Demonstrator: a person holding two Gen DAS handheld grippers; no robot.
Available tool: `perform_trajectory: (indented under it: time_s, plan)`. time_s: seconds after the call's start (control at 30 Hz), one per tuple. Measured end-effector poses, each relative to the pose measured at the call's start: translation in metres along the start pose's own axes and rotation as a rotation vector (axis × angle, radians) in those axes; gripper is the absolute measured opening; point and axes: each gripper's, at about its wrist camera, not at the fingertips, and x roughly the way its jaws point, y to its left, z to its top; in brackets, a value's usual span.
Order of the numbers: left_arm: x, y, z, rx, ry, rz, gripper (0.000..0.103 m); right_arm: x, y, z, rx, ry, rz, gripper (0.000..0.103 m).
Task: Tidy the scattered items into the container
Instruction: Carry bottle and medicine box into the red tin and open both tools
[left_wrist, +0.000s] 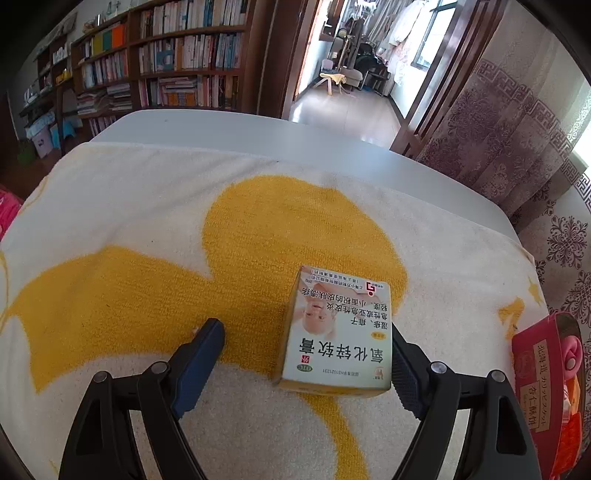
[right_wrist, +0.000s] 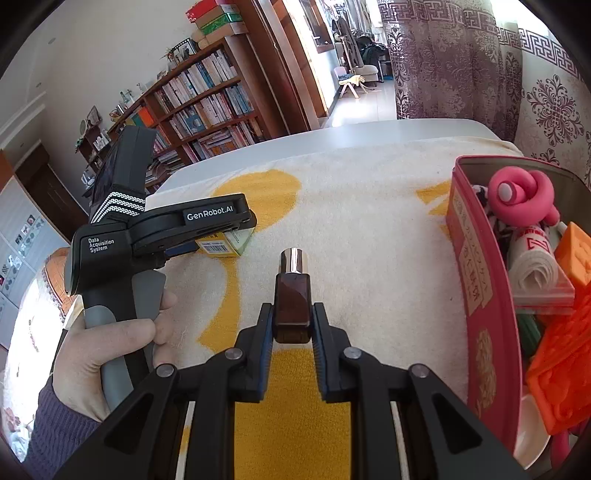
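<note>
A white and yellow ointment box (left_wrist: 334, 334) lies on the towel between the fingers of my left gripper (left_wrist: 306, 363), which is open; the right finger touches the box's side, the left finger stands apart. The box's end also shows in the right wrist view (right_wrist: 225, 245), under the left gripper's body (right_wrist: 162, 229). My right gripper (right_wrist: 291, 321) is shut on a small dark brown bottle with a silver cap (right_wrist: 291, 295), held just above the towel. The red tin container (right_wrist: 480, 295) stands to the right, holding a pink toy, a roll and orange pieces; it also shows in the left wrist view (left_wrist: 543, 373).
A white and yellow towel (left_wrist: 184, 258) covers a white table (left_wrist: 258, 133). Bookshelves (left_wrist: 166, 55) stand beyond the table. A patterned curtain (right_wrist: 443, 62) hangs at the right. A gloved hand (right_wrist: 107, 350) holds the left gripper's handle.
</note>
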Motion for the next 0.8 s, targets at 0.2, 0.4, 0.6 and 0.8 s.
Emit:
perform_trajectory:
  time_s: [0.2, 0.4, 0.6, 0.8]
  plan:
    - [-0.017, 0.005, -0.001, -0.009, -0.019, -0.033, 0.045, -0.013, -0.003, 0.004, 0.015, -0.042, 0.023, 0.022]
    - [-0.065, 0.005, -0.004, -0.021, -0.075, -0.119, 0.045, -0.041, -0.003, 0.011, 0.029, -0.117, 0.04, 0.022]
    - [-0.101, -0.028, -0.015, 0.058, -0.1, -0.189, 0.045, -0.083, -0.026, 0.025, 0.098, -0.224, -0.001, 0.022]
    - [-0.119, -0.087, -0.032, 0.169, -0.087, -0.256, 0.046, -0.126, -0.085, 0.035, 0.198, -0.295, -0.12, 0.022]
